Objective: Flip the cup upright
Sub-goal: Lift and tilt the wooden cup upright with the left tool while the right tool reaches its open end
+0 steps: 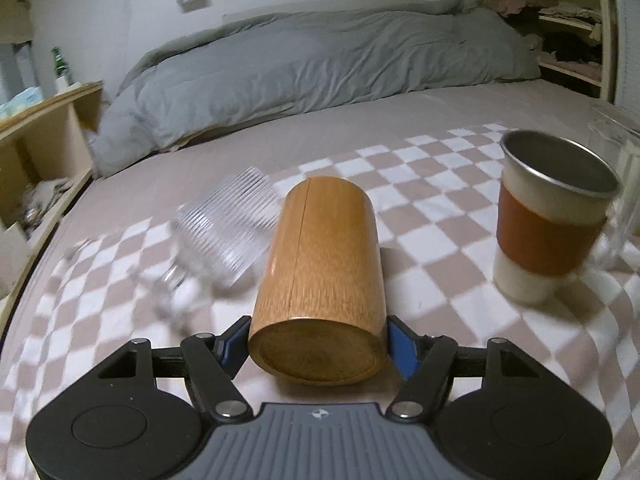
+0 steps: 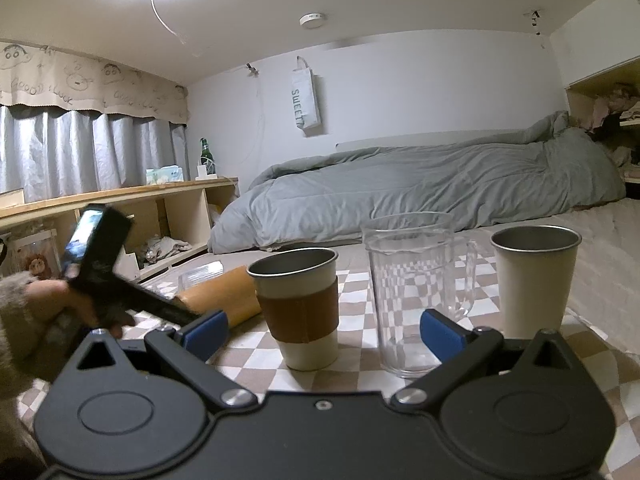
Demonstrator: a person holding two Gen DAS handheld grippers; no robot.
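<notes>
A wooden cup (image 1: 320,276) lies on its side on the checkered blanket (image 1: 440,184), its flat base toward the camera. My left gripper (image 1: 316,348) is shut on the wooden cup near its base, blue pads on both sides. The cup also shows in the right wrist view (image 2: 224,294), held by the left gripper (image 2: 120,280) in a hand. My right gripper (image 2: 324,328) is open and empty, near the blanket, just before a steel cup with a brown sleeve (image 2: 300,308) and a clear glass mug (image 2: 412,292).
A ribbed clear glass (image 1: 228,224) lies on its side left of the wooden cup. The sleeved steel cup (image 1: 548,216) stands upright at the right, the clear mug (image 1: 620,168) behind it. A plain steel cup (image 2: 536,280) stands far right. A grey duvet (image 1: 320,76) lies behind; wooden shelves (image 1: 44,140) stand left.
</notes>
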